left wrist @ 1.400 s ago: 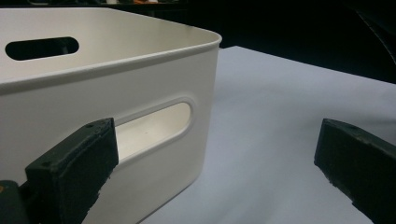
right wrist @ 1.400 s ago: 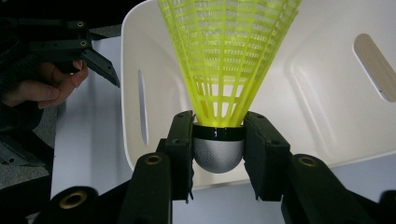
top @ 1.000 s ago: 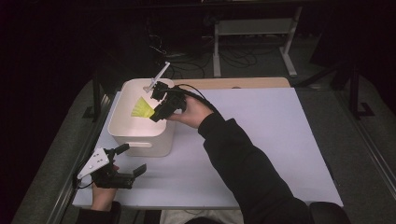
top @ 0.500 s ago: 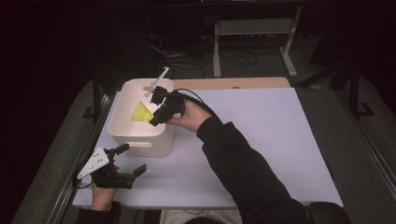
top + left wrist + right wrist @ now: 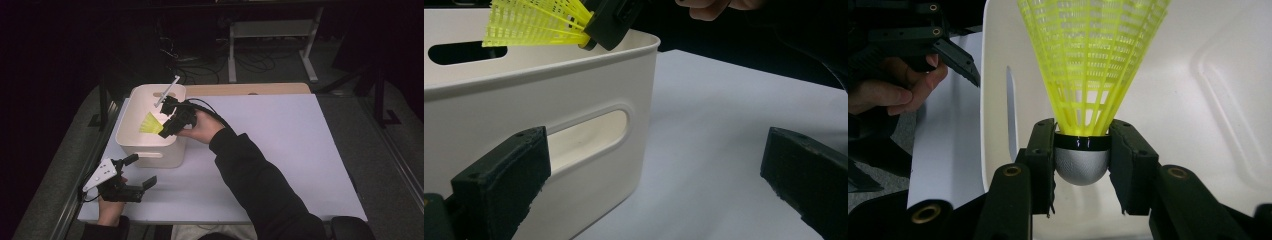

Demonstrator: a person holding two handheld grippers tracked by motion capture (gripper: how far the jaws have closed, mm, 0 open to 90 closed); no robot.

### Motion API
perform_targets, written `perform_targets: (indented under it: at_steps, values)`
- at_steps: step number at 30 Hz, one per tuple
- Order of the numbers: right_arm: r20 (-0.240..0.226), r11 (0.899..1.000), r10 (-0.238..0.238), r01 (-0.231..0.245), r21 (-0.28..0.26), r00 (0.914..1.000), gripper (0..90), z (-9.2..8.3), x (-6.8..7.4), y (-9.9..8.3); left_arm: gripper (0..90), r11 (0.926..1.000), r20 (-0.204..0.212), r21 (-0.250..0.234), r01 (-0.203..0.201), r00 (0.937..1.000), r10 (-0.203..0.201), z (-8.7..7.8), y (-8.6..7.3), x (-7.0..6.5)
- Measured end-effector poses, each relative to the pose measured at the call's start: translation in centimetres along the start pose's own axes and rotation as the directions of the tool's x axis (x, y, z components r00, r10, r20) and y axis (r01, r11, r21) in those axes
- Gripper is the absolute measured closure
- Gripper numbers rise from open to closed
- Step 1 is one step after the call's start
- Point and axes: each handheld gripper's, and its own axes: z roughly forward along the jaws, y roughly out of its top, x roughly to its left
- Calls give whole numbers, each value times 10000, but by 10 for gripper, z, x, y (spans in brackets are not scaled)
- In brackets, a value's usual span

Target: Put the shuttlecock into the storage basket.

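White table [image 5: 300,150] bears a cream bin [image 5: 150,150]; right hand-held gripper [image 5: 1082,165] clamps a yellow shuttlecock [image 5: 1093,60] above it, left hand-held gripper [image 5: 649,175] gapes

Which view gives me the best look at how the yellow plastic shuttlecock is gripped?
The right gripper view: the yellow plastic shuttlecock fills it, its silver cap pinched between the right claw jaws. The high view shows it small, over the white plastic bin. The left gripper view catches its skirt at the top edge, above the bin rim.
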Motion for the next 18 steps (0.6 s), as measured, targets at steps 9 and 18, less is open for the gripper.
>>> perform_targets:
  at_steps: [9, 18]
  values:
    - [4, 9999, 59, -59, -156, 10000, 556, 2, -1, -1, 0, 10000, 6, 2, 5, 10000, -5, 0, 0, 0]
    - [97, 9984, 95, -89, -565, 9999, 414, -11, -2, -2, 0, 10000, 17, -4, 26, 10000, -26, 0, 0, 0]
